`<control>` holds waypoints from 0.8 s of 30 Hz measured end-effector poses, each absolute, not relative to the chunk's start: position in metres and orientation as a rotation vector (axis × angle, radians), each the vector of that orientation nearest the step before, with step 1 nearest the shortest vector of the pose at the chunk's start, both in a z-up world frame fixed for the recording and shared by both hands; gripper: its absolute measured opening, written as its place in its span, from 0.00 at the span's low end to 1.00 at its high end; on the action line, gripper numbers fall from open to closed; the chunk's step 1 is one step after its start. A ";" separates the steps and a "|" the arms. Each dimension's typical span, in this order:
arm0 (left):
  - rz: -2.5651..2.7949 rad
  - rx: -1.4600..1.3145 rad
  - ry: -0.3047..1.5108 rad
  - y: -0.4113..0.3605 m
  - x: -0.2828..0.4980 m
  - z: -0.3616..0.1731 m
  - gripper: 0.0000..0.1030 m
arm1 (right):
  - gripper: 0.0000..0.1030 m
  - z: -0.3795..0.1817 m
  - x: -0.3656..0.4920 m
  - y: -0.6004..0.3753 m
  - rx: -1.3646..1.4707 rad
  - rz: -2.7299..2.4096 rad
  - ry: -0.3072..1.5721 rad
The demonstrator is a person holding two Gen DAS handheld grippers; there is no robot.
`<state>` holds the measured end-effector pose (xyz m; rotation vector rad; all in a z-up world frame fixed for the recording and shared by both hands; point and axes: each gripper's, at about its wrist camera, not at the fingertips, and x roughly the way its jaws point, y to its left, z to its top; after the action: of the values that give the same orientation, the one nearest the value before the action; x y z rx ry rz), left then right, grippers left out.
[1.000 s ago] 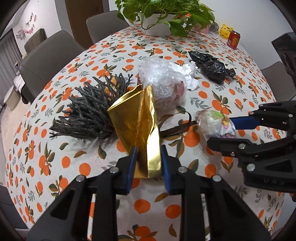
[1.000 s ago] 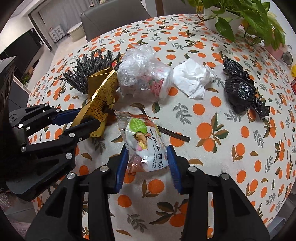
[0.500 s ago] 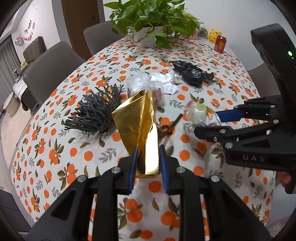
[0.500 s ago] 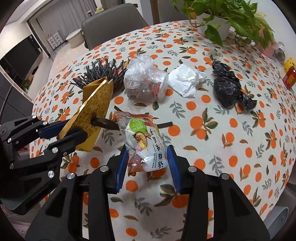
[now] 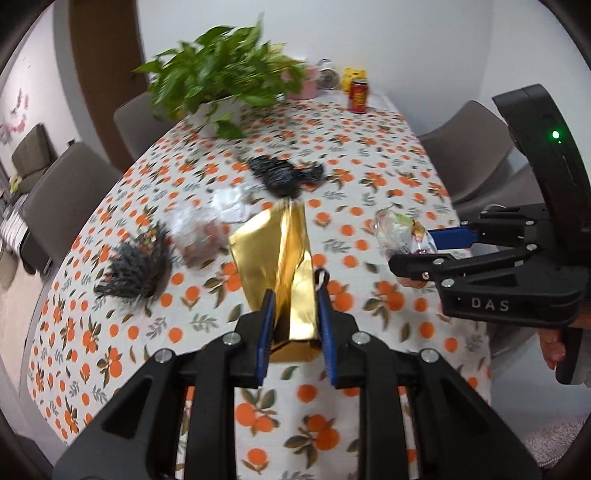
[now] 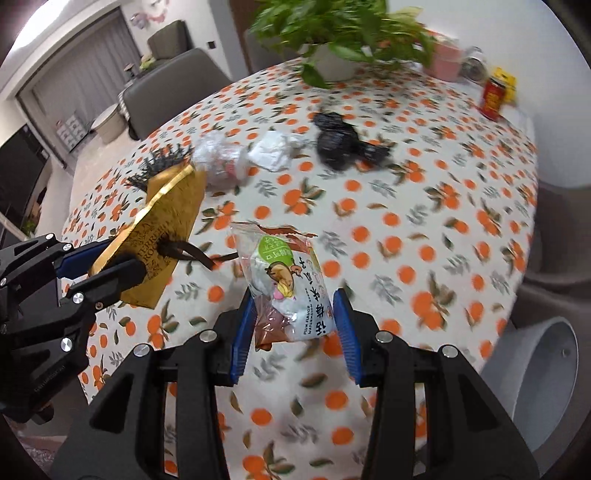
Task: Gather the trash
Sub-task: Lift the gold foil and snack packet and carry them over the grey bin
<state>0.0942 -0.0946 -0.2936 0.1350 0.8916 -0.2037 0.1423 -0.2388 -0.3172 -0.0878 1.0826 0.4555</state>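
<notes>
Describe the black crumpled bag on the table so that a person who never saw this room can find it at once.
Start at the potted plant on the far end of the orange-printed tablecloth. In front of its white pot, toward the camera, lies the black crumpled bag, with a white tissue at its left in the right wrist view. It is the only shiny black item; the dark spiky bundle is grey and bristly.

Bright, even indoor light with soft shadows. Motion blur smears the plant [image 5: 221, 81] at twelve o'clock and the tablecloth [image 6: 424, 229]. Fisheye bending and dark vignetting ring both views' edges.
</notes>
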 end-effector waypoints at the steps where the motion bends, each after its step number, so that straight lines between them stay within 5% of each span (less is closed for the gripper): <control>1: -0.222 0.145 0.888 -0.103 0.093 -0.292 0.23 | 0.39 -0.317 0.138 -0.250 -0.075 0.432 1.081; 15: -0.496 0.254 0.861 -0.226 0.085 -0.286 0.17 | 0.39 -0.311 0.075 -0.398 0.094 0.133 1.048; 24: -0.454 0.269 0.911 -0.209 0.068 -0.296 0.18 | 0.39 -0.316 0.059 -0.397 0.104 0.145 1.051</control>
<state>0.0684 -0.2089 -0.2958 0.2685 0.9114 -0.4544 0.0594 -0.3968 -0.3162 0.1044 1.0515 0.1448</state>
